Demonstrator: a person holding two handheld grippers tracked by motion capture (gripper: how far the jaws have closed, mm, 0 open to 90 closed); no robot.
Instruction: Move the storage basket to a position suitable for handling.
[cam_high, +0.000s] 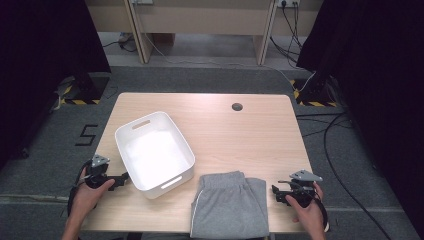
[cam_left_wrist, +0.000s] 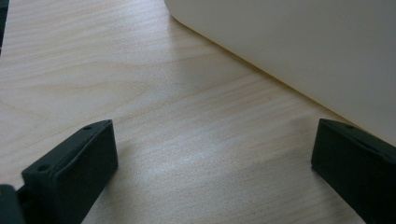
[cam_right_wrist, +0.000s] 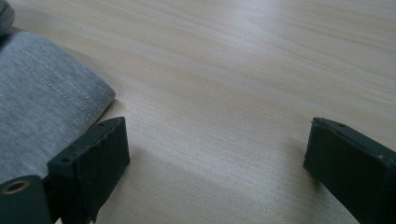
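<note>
In the high view the folded grey cotton sweatpants (cam_high: 229, 204) lie on the pale wooden worktop (cam_high: 250, 140) between the left hand-held gripper (cam_high: 120, 180) and right hand-held gripper (cam_high: 276, 192), both open and empty. The white plastic rectangular bin (cam_high: 154, 152) sits just ahead of the left one.

The left gripper view adds the bin's wall (cam_left_wrist: 299, 46) almost touching one jaw.

The right gripper view shows the stitched hem (cam_right_wrist: 46, 93) beside its jaw — best approached low, pinching all layers.

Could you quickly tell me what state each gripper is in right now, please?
Left gripper: jaws open, holding nothing, beside the white bin.
Right gripper: jaws open, holding nothing, next to the grey garment.
</note>
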